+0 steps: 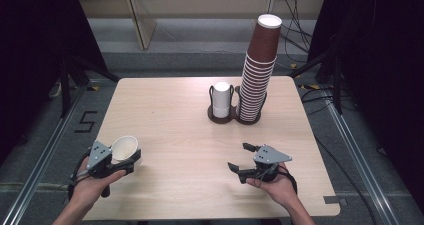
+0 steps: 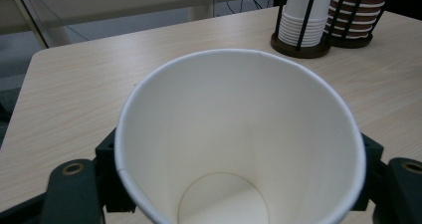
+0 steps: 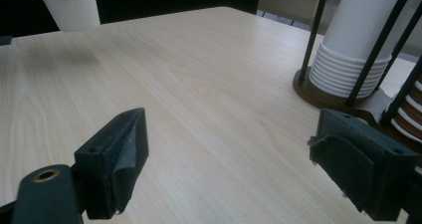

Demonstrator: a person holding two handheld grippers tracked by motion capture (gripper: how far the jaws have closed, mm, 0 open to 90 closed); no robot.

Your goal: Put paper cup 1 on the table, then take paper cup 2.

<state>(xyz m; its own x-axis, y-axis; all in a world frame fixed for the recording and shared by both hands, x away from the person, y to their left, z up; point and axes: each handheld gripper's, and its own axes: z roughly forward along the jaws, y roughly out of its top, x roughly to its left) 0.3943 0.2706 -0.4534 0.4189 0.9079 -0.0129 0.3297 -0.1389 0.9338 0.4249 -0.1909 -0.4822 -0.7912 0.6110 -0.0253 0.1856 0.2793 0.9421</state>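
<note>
At the lower left of the high view, the left gripper (image 1: 121,161) pinches a single white paper cup (image 1: 124,149) by its side wall, holding it near the front left corner of the wooden table (image 1: 170,125) with its mouth open to the camera. In the left gripper view, the jaws flank the cup (image 2: 239,134) well below the rim, which keeps its round shape. At the lower right of the high view, the right gripper (image 1: 241,159) hangs over bare tabletop, its jaws spread with nothing between them. At the upper centre, a two-ring holder (image 1: 235,117) carries a short stack of white cups (image 1: 221,99) and, beside it, a tall, leaning stack of brown cups (image 1: 257,70). The held cup looks feather-light, thin-walled and easily crushed, so a gentle squeeze on the wall is likely the safest hold.
</note>
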